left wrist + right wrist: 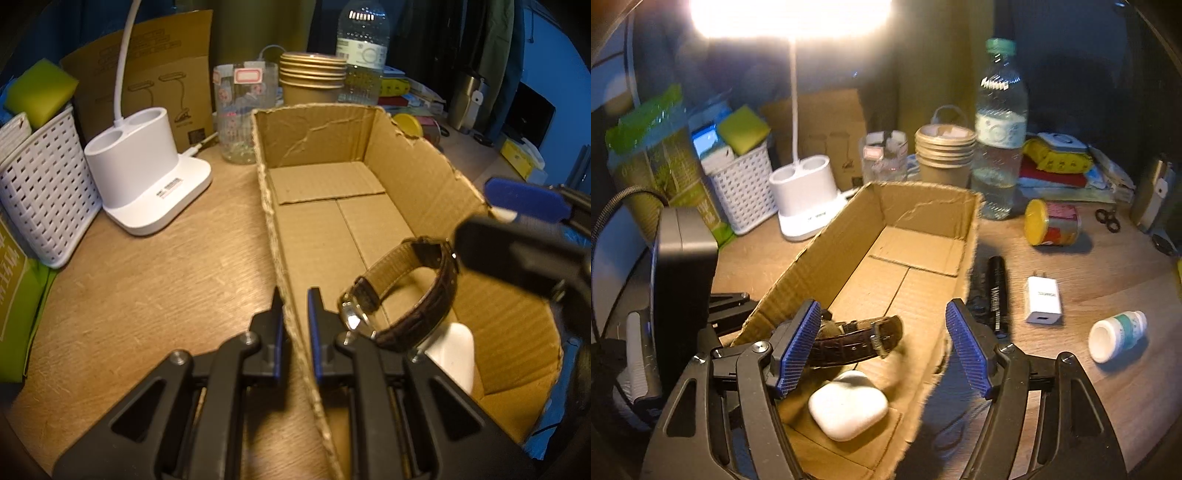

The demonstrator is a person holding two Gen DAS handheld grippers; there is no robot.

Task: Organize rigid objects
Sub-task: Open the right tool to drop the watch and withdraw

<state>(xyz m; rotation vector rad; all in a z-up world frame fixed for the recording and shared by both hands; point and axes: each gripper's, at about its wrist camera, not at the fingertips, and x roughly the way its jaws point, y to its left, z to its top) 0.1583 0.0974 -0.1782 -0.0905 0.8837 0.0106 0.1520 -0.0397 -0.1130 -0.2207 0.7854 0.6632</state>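
An open cardboard box (413, 162) (923, 199) lies on the wooden desk. My left gripper (295, 310) is shut on the box's left wall near its front end. In the box, a brown leather watch (399, 295) (857, 339) rests beside a white earbud case (849, 406) (458, 347). My right gripper (883, 306) (476, 214) hovers over the box's near end, open, jaws wide apart. The watch sits against its left pad (798, 347), and the right pad does not touch it. On the desk to the right lie a black marker (997, 295), a white charger (1043, 301) and a white pill bottle (1117, 336).
Behind the box stand a water bottle (997, 129), stacked paper cups (945, 155), a glass jar (245, 110) and a lit lamp's white base (147, 173). A white basket (44, 192) is at the left. A yellow-lidded can (1052, 223) lies at the right.
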